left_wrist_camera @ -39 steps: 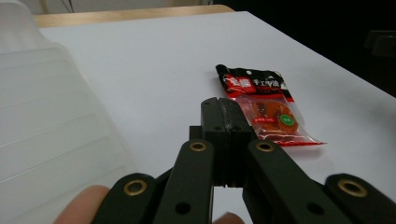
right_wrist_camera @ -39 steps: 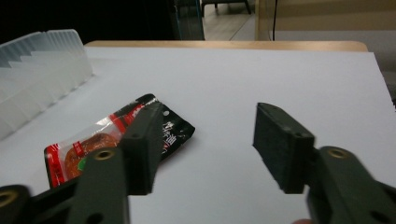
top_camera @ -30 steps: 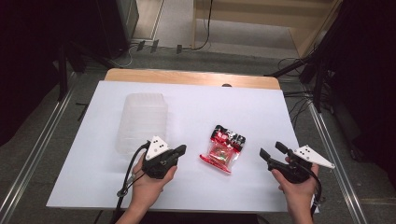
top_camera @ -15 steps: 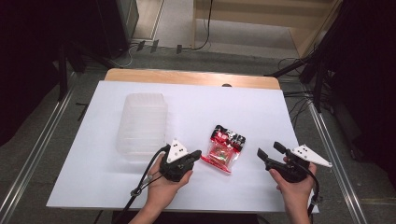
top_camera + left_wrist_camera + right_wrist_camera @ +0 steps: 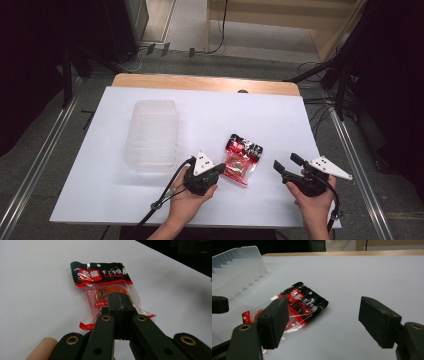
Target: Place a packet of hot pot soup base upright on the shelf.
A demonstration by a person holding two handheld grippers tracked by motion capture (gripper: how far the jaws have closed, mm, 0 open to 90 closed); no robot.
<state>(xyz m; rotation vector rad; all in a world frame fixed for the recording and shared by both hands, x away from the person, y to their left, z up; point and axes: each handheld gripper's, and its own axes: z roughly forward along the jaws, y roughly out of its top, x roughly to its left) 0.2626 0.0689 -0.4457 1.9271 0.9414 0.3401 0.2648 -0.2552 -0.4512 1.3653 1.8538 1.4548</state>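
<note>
While your left gripper (image 5: pixel 216 170) hovers over the near end of the snack packet (image 5: pixel 241 158), its fingers are pressed together on nothing. That glossy, crinkled plastic pouch lies flat on the white table (image 5: pixel 280 115), long axis running away from you, black-and-red header at the far end. Your right gripper (image 5: pixel 285 162) waits alongside, fingers spread. A ribbed translucent tray (image 5: pixel 152 132) sits left.

Snack packet (image 5: pixel 102 280): in the left gripper view, we see its lower middle hidden behind the closed jaws.
Packet lettering: too small for us to read.
Clear tray (image 5: pixel 235 270): cut off at the upper left edge of the right gripper view.
</note>
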